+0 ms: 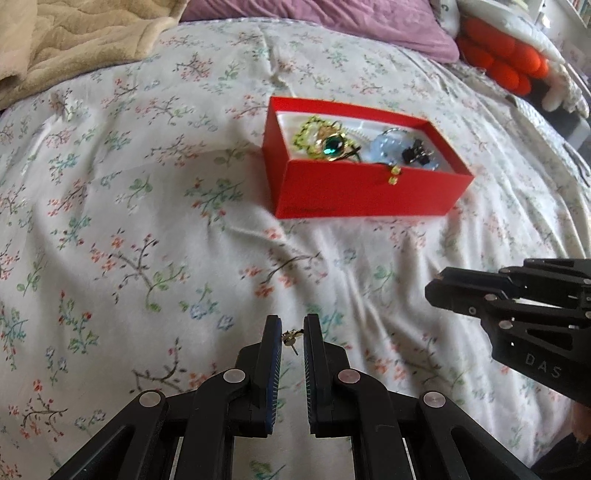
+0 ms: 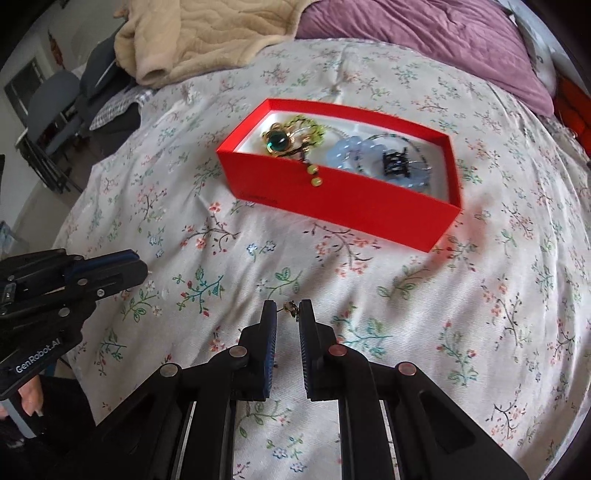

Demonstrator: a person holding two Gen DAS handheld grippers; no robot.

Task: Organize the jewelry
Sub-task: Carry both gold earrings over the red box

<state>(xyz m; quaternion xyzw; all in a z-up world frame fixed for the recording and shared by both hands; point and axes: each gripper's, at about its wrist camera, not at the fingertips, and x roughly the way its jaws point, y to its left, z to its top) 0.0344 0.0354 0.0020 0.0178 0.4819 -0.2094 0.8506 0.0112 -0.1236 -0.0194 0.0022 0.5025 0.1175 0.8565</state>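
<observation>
A red open box point(image 1: 354, 192) point(image 2: 343, 199) sits on the floral bedspread. It holds a green-stone brooch point(image 1: 330, 146) point(image 2: 277, 140), yellow-green beads point(image 1: 304, 131), a pale blue piece point(image 1: 388, 147) point(image 2: 351, 151) and a black clip point(image 1: 416, 152) point(image 2: 396, 162). A bead strand hangs over its front wall point(image 2: 314, 175). My left gripper point(image 1: 293, 334) is shut on a small gold earring point(image 1: 290, 338), well short of the box. My right gripper point(image 2: 287, 308) is shut on another small gold earring point(image 2: 291, 307), also short of the box. Each gripper shows at the edge of the other's view.
A beige blanket point(image 2: 199, 33) lies at the back left of the bed and a purple pillow point(image 2: 424, 33) at the back right. An orange and white plush toy point(image 1: 506, 55) sits at the far right. Chairs point(image 2: 55, 110) stand beyond the left bed edge.
</observation>
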